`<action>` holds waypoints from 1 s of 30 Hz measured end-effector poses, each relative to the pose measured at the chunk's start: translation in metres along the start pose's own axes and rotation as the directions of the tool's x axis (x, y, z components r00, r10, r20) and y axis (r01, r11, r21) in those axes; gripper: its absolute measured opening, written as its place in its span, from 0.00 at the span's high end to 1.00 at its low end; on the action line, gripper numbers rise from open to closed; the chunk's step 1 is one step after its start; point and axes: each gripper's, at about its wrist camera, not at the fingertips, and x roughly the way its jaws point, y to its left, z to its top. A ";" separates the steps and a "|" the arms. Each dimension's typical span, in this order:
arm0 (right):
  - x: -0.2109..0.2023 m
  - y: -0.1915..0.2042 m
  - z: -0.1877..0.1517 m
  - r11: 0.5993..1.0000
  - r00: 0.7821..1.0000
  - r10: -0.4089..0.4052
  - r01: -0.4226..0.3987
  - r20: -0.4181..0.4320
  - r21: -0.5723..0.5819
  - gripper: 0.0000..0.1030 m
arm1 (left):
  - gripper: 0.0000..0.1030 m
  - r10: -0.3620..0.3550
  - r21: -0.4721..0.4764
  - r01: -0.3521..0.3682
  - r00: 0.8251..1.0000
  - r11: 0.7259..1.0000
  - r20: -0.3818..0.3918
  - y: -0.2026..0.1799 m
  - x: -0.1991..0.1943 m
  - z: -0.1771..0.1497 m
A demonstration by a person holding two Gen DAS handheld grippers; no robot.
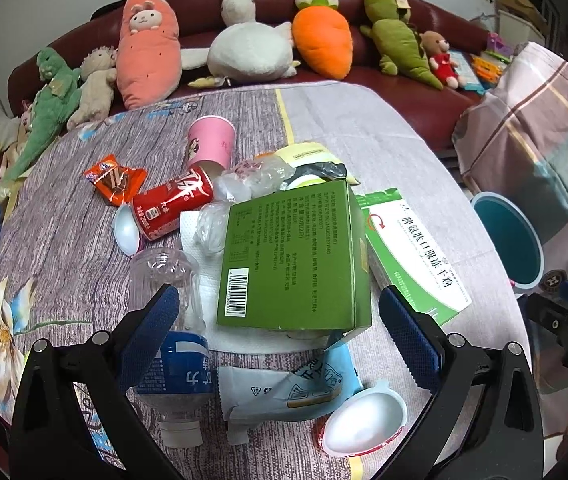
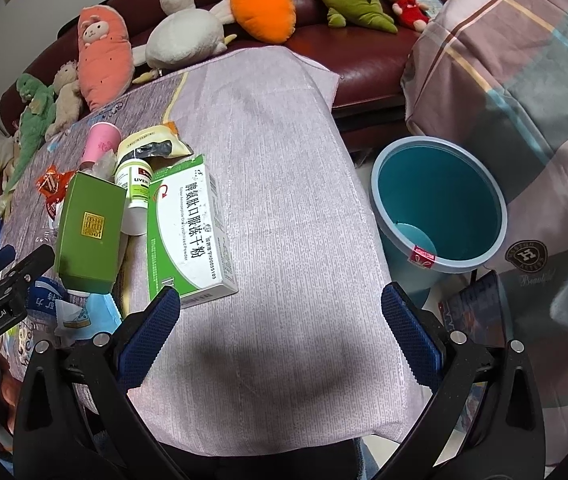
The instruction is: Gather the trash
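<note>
In your left wrist view, your left gripper (image 1: 279, 332) hangs with its jaws spread wide and empty over the heap of trash on the table (image 1: 364, 120): the green box (image 1: 288, 260) lies between the fingers, with a clear plastic bottle (image 1: 171, 320) under the left finger and a red can (image 1: 173, 204) farther off. In your right wrist view, your right gripper (image 2: 281, 330) is likewise wide open and holding nothing above bare cloth, the white-and-green medicine box (image 2: 187, 232) just beyond its left finger and the blue bin (image 2: 440, 204) standing on the floor beside the table.
</note>
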 end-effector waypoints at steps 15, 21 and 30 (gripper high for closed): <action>0.000 0.000 0.000 1.000 1.000 -0.006 0.006 -0.003 0.006 0.06 | 0.03 0.001 0.004 -0.001 1.000 1.000 0.000 0.000 -0.001 0.001; 0.002 0.000 -0.001 1.000 1.000 -0.008 0.008 -0.006 0.006 0.06 | 0.03 0.003 0.003 -0.003 1.000 1.000 0.000 -0.001 -0.001 0.001; 0.002 0.001 -0.001 1.000 1.000 -0.011 0.011 -0.009 0.004 0.06 | 0.03 0.001 0.004 -0.001 1.000 1.000 0.000 -0.001 -0.001 0.001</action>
